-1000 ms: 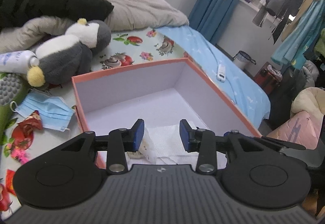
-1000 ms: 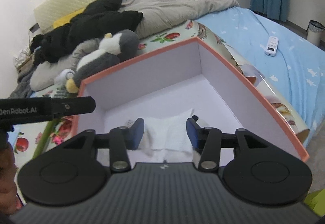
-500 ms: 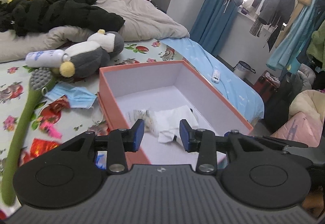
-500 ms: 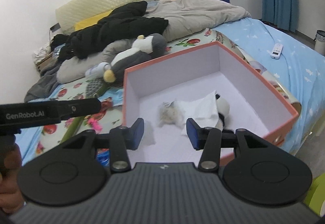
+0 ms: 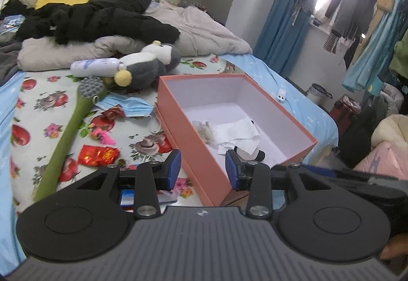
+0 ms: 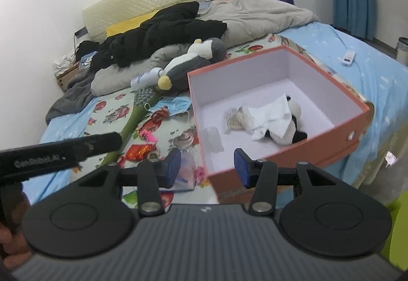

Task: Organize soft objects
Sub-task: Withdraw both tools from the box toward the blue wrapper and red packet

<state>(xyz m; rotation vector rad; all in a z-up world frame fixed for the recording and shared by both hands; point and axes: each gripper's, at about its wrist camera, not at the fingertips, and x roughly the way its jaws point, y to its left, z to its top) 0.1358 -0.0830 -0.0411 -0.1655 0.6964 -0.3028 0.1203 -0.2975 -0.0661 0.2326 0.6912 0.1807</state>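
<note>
The orange box (image 6: 280,151) with a white lining sits open on the bed (image 6: 357,77), near its foot end. Inside it lie a small black-and-white plush toy (image 6: 288,128), partly covered by a crumpled white tissue (image 6: 270,115), a little clear packet with pale contents (image 6: 233,117) touching the tissue's left edge, and a small clear wrapper (image 6: 213,138) in the near left corner.

Just beyond the box's far left corner lies a grey-and-white plush penguin (image 5: 150,66) with yellow feet, on its side against a rumpled beige duvet (image 5: 204,33). A white spray bottle (image 5: 94,66) rests beside the penguin. A green long-handled massage brush (image 5: 68,128) runs diagonally across the flowered sheet (image 5: 33,112), and a blue face mask (image 5: 130,105) lies between its head and the box. Red foil wrappers (image 5: 98,154) and a pink scrap (image 5: 105,138) are scattered near the handle. A black jacket (image 5: 97,21) is heaped on the duvet towards the headboard. A white remote control (image 6: 348,56) lies on the blue sheet to the right of the box.

The left tongs (image 5: 202,170) hover before the box's near corner, partly open with nothing between the blue pads. The right tongs (image 6: 207,166) hang over the box's near edge, likewise partly open and empty.
</note>
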